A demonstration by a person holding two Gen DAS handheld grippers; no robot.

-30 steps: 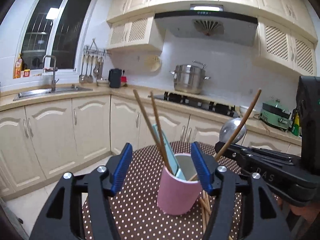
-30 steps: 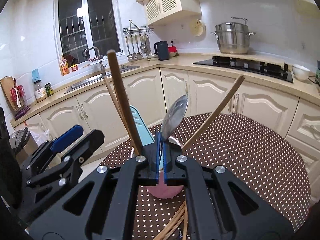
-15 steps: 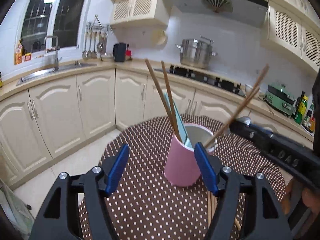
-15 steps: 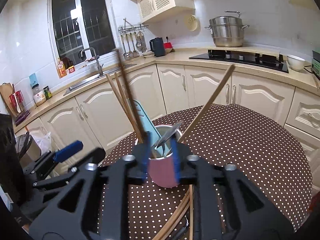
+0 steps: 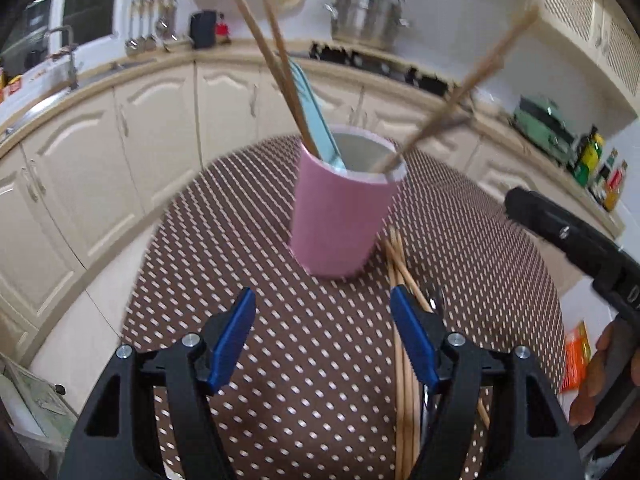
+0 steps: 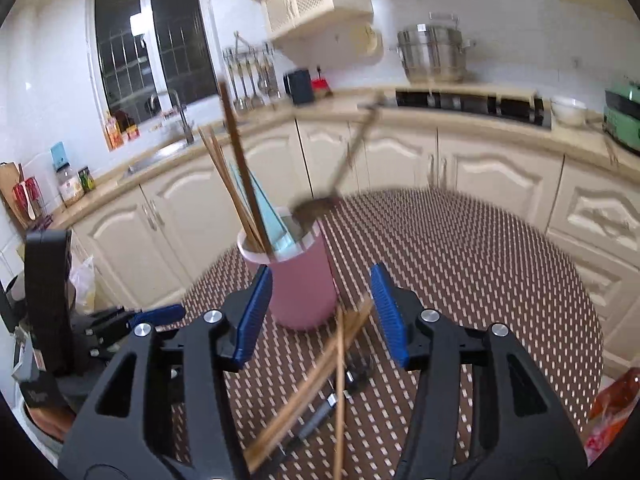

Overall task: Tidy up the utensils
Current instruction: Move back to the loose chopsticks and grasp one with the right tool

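While the right gripper (image 6: pixel 320 316) has just been opening its jaws, nothing sits between them now: the pink cup (image 6: pixel 302 284) stands just beyond the blue pads and the loose chopsticks (image 6: pixel 320 368) lie on the cloth below. The step in hand looks like the end of a drop, since a spoon (image 6: pixel 316 206) rests bowl-up at the cup's rim (blurred, so how deep it sits is hard to tell). The left gripper (image 5: pixel 322 340) is wide open too and holds nothing, angled down at the dotted table (image 5: pixel 280 380), with its right pad close over the bundle of chopsticks lying beside the cup. The next move probably calls for one gripper to close on a chopstick from that bundle, or on the dark-handled utensil (image 6: pixel 316 416) lying with it, lift it clear and lower it into the cup. Already in the cup are several wooden chopsticks (image 5: pixel 280 76), a pale blue flat utensil (image 5: pixel 320 128) and one more chopstick (image 5: pixel 460 92) leaning right.
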